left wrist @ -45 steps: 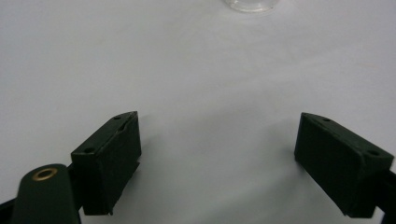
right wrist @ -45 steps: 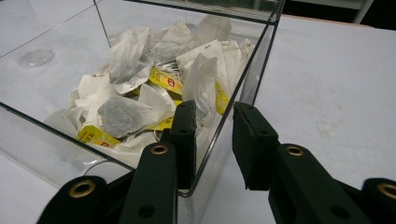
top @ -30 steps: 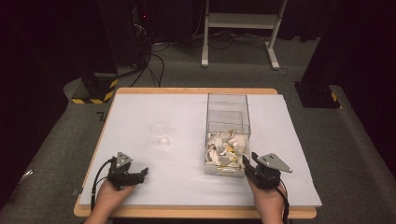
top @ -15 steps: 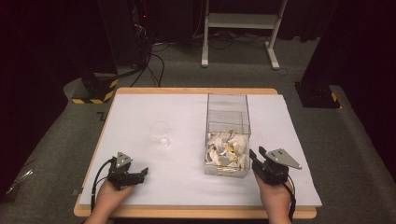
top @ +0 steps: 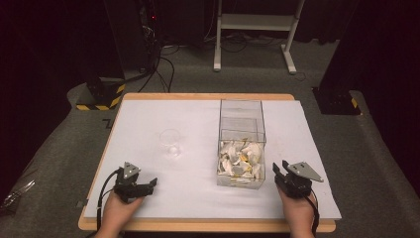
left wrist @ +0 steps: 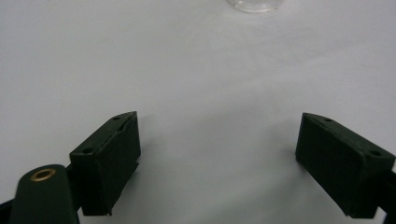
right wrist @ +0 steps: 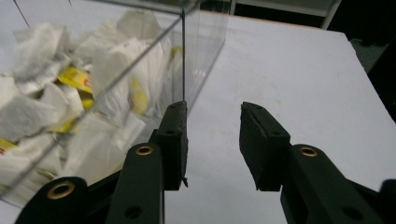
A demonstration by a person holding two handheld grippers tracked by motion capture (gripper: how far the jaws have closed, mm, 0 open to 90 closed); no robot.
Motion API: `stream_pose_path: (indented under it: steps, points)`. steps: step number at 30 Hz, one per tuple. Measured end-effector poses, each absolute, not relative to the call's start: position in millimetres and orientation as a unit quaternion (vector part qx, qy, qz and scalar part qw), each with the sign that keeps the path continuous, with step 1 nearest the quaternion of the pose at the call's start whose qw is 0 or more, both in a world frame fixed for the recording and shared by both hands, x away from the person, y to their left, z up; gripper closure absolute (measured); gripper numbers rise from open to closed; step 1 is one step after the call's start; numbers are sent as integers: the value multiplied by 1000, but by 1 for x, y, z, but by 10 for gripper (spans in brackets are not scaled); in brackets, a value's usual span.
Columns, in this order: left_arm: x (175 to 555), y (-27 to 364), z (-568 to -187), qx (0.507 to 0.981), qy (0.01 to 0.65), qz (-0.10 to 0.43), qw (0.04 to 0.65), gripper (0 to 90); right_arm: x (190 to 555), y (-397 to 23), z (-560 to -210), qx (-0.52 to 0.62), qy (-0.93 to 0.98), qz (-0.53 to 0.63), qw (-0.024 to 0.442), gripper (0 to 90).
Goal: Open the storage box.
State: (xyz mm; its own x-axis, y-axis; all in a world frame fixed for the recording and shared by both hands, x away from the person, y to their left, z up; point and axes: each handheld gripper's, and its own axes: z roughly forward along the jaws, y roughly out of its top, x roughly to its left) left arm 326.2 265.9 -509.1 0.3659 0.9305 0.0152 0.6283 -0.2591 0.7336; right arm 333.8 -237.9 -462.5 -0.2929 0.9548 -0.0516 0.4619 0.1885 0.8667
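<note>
A clear plastic box [top: 241, 144] stands right of the table's middle, its near half full of white and yellow tea bags [top: 240, 157]. My right gripper [top: 281, 167] sits low just right of the box's near right corner, open with a narrow gap and nothing between its jaws. In the right gripper view the right gripper [right wrist: 214, 116] points along the box [right wrist: 196, 42] wall, with tea bags [right wrist: 70, 93] behind it on the left. My left gripper [top: 150, 184] rests near the front left edge, open wide and empty. Ahead of the left gripper [left wrist: 217, 140] stands a clear cup [left wrist: 254, 4].
The clear cup [top: 171, 143] stands on the white table cover [top: 148, 119] left of the box. The far half of the box holds nothing. A white stand [top: 252, 29] and cables lie on the floor beyond the table.
My right gripper has shifted to the right, from the box's front corner to a spot beside its right side. The left gripper has stayed put.
</note>
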Motion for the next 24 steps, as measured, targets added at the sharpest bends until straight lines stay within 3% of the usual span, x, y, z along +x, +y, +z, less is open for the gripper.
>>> stream_pose_path:
  steps: [13,24]
  points:
    - [325,264,-509,755,520,233,324,149,345,-249,-490,492,732,360,304,603]
    - [326,266,-508,756,521,226,327,148,353,-260,-491,501,730,367,286,588]
